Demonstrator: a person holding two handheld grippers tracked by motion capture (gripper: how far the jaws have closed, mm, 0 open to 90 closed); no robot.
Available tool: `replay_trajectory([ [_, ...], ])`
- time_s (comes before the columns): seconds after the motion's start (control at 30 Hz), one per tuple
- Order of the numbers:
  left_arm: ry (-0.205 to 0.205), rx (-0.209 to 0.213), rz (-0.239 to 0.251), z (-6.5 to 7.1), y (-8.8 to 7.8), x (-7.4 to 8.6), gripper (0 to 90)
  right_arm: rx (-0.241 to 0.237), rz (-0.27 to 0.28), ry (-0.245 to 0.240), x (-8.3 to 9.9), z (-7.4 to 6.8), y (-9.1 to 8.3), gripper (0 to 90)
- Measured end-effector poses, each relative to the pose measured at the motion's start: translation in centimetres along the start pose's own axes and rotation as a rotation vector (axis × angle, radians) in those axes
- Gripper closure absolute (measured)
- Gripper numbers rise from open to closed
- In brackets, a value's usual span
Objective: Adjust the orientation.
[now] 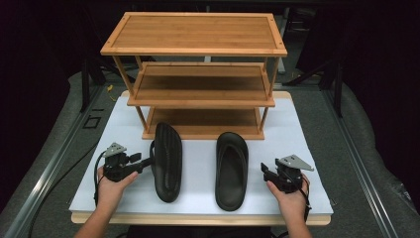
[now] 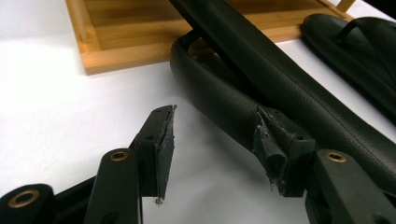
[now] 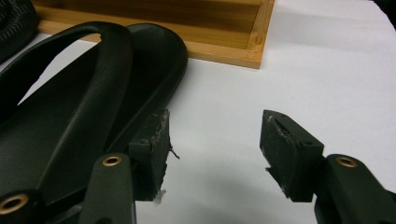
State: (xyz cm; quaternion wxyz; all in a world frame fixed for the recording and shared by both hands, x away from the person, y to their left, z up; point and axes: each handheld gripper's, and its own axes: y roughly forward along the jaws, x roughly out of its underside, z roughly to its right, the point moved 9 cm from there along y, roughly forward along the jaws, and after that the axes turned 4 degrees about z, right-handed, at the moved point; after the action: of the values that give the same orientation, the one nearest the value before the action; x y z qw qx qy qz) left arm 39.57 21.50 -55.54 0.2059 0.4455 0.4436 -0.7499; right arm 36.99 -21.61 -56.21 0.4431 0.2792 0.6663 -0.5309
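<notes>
Two black slippers lie on the white board point(image 1: 198, 173) in front of a bamboo shelf rack point(image 1: 198, 34). The left slipper point(image 1: 167, 161) is tipped so that its ribbed sole shows; the right slipper point(image 1: 231, 171) lies flat with its strap up. My left gripper point(image 1: 148, 161) stands open at the left slipper's side. In the left gripper view its jaws point(image 2: 215, 126) are apart and the slipper's strap point(image 2: 219, 93) runs just past the right jaw. My right gripper point(image 1: 265, 168) is open beside the right slipper point(image 3: 70, 116), with bare board between its jaws point(image 3: 215, 126).
The rack's bottom shelf point(image 2: 121, 42) rests on the board just behind the slippers' toes, and its corner point(image 3: 252, 46) is near the right slipper. The board's front edge is close to both hands. Dark floor and metal rails flank the table.
</notes>
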Motion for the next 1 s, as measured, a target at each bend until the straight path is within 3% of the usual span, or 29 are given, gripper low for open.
replay_trajectory([
  [0.07,-0.014,0.022,0.012,0.4,0.1,-0.6,45.2,0.000,-0.001,0.006,0.0,0.0,0.0,42.6],
  [0.5,0.018,0.063,0.022,2.7,1.3,-2.5,43.7,0.003,-0.006,0.020,0.1,0.2,0.0,42.3],
  [0.77,-0.022,0.128,0.047,4.7,2.6,-3.5,37.9,0.000,-0.003,0.029,0.1,0.4,0.0,42.0],
  [1.0,-0.012,0.180,0.054,6.5,3.4,-4.0,43.2,0.000,-0.006,0.034,0.1,0.5,0.0,41.9],
])
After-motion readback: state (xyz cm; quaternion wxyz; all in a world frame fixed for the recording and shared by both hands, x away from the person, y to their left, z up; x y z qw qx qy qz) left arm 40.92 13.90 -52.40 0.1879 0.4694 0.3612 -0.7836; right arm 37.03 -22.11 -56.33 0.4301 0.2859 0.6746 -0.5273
